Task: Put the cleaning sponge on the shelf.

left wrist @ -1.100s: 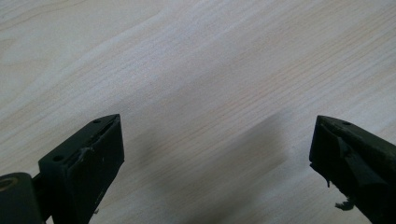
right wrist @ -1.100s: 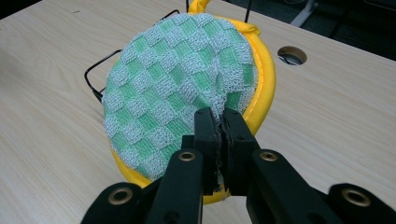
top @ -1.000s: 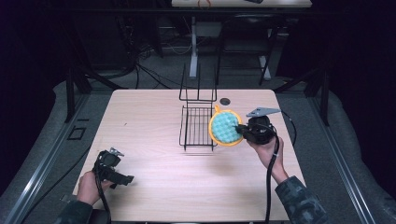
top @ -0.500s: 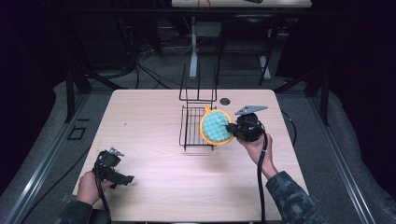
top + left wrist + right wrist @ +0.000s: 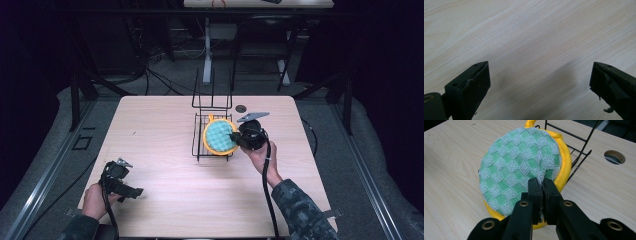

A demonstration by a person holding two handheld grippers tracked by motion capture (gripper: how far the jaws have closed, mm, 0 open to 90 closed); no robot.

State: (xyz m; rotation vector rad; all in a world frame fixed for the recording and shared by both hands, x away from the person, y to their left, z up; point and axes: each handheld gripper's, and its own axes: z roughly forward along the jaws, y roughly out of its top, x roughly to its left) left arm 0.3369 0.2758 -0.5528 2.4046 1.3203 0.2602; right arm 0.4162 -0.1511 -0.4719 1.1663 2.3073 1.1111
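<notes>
— What have you got on the right side?

— My right gripper (image 5: 542, 182) has its jaws pinched tight on the edge of a round scrubbing pad (image 5: 521, 160), green-and-white checkered mesh on a yellow backing. From the high view I see the pad (image 5: 220, 136) held over the black wire rack (image 5: 200, 131) at the middle of the wooden table (image 5: 160, 125), tilted up on edge rather than lying flat. The yellow loop (image 5: 530, 123) at its top points toward the rack's tall back frame.

— Is the pad touching the rack?

— I can't tell; it overlaps the wires, but contact is hidden.

— And the left?

— My left gripper (image 5: 120, 181) sits near the table's front left corner, well apart from the rack. In its own view the jaws are spread wide with nothing between them, just bare wood grain underneath.

— Anything else on the table?

— A round cable hole (image 5: 614, 156) just beyond the rack, to its right.
</notes>
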